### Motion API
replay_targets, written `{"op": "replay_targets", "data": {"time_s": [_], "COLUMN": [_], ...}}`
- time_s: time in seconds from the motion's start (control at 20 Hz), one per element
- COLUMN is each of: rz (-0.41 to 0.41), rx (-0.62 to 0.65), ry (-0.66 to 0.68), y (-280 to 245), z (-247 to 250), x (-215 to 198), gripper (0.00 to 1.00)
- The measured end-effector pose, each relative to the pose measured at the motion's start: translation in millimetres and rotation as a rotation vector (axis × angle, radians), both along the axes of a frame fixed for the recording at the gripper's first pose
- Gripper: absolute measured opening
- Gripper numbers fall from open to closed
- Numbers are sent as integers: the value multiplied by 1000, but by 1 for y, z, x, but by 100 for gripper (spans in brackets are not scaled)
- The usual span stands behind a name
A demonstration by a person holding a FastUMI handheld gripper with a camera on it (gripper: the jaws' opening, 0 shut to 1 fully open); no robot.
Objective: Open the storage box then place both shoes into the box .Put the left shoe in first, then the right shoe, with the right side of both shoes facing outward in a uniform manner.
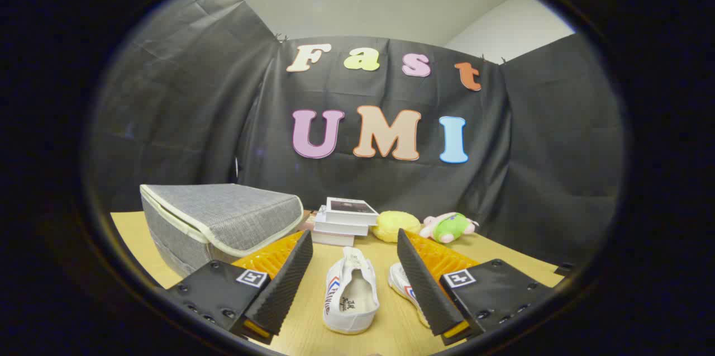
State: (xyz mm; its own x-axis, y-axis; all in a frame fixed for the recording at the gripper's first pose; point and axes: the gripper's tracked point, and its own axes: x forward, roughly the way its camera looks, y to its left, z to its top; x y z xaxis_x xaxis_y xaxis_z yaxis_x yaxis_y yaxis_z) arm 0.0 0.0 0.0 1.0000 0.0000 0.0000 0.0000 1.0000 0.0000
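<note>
A grey fabric storage box [218,222] with pale piping stands on the wooden table [391,328], left of and beyond my left finger; its lid lies down over it, sloping. A white canvas shoe [351,294] with red and blue side stripes lies between my fingers, heel toward me. A second white shoe [403,284] lies just to its right, mostly hidden behind my right finger. My gripper [355,244] is open, wide apart, holding nothing, hovering above the shoes.
A stack of books [345,221] sits beyond the shoes at the back of the table. To its right lie a yellow soft object [395,225] and a pink and green plush toy [450,227]. Black cloth walls close the back and sides.
</note>
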Motion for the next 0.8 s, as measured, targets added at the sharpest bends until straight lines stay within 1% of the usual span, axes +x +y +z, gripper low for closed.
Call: {"op": "replay_targets", "data": {"time_s": [0.35, 0.6, 0.8], "rz": [-13, 5, 8], "rx": [32, 64, 58], "ry": [-7, -10, -2], "y": [-8, -8, -10], "z": [0, 0, -5], "x": [0, 1, 2], "gripper": [98, 98, 98]}}
